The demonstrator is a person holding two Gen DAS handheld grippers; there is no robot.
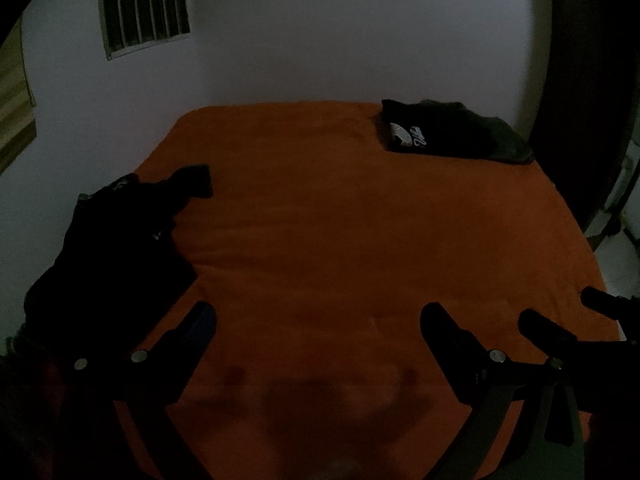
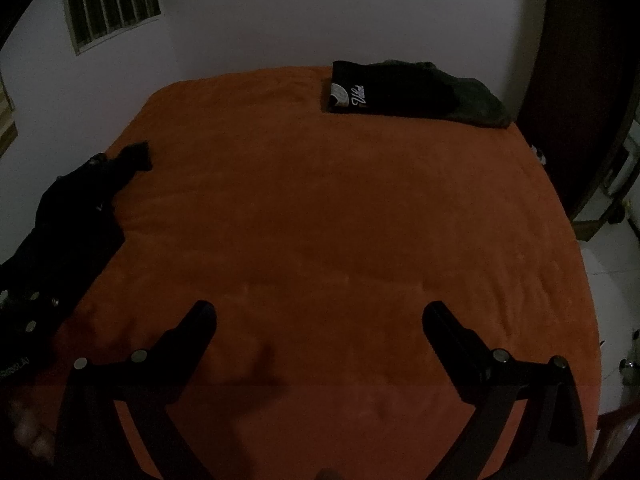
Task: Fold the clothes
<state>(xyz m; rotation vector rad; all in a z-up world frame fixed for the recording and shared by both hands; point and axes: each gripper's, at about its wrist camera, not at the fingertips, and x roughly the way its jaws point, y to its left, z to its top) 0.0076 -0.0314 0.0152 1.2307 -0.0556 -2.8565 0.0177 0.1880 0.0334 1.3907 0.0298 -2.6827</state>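
On bed's left edge, unfolded black garment (image 1: pixel 116 240) runs near-to-far; L tongs (image 1: pixel 318 316) & R tongs (image 2: pixel 320 314) wide apart, empty.

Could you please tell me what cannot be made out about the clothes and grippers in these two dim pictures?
- Unfolded dark garment: its type is unclear; in both views it is too dark, and the right wrist view's left edge cuts it off.
- Folded black shirt: the white print is too small to read.
- Grey folded item beneath: the shirt hides most of it.
- Right gripper: the left view's edge cuts it off.
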